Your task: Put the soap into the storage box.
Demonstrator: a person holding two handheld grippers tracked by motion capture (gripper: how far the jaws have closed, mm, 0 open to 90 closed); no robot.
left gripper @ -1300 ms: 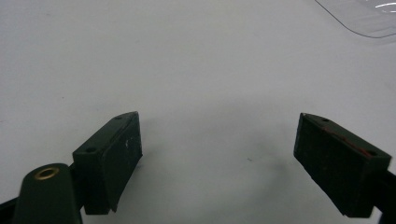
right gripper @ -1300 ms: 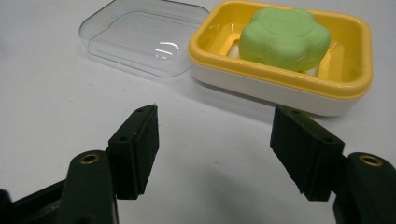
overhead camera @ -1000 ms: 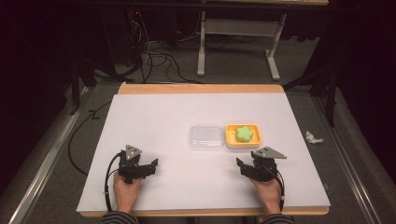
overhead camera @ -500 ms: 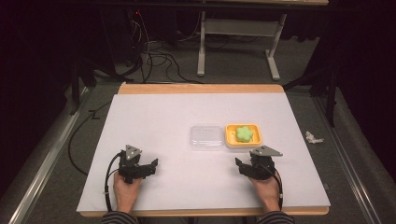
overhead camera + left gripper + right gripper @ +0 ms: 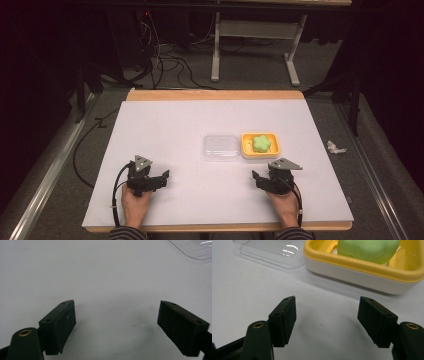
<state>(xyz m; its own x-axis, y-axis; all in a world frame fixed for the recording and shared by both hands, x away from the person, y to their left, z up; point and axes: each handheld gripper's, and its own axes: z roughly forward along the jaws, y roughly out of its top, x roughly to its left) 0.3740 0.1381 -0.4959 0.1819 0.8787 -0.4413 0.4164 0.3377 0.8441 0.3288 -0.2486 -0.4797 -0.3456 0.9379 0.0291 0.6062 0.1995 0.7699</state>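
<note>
Right gripper [image 5: 327,320] fingers spread and just opening wider with nothing between, yellow soap dish [image 5: 372,272] holding green flower-shaped soap [image 5: 368,248] near at 12 o'clock, clear plastic lid [image 5: 220,146] touching dish at 9 o'clock, left gripper [image 5: 116,325] fingers spread over white worktop [image 5: 165,130]

In the right gripper view the top edge cuts off the green lump [image 5: 368,250], so its upper shape is lost, and the yellow dish [image 5: 362,267] runs out at the top and right edges. The clear lid [image 5: 272,252] is also cropped at the top there. In the left gripper view just 1 corner of that lid [image 5: 192,248] shows at the top right. In the high view the person's forearms leave the bottom edge, with just a strip of striped sleeve [image 5: 125,234] showing. A small white scrap [image 5: 336,147] on the floor right of the table, perhaps crumpled paper, is too small to identify. The room beyond the table is too dark to make out.
</note>
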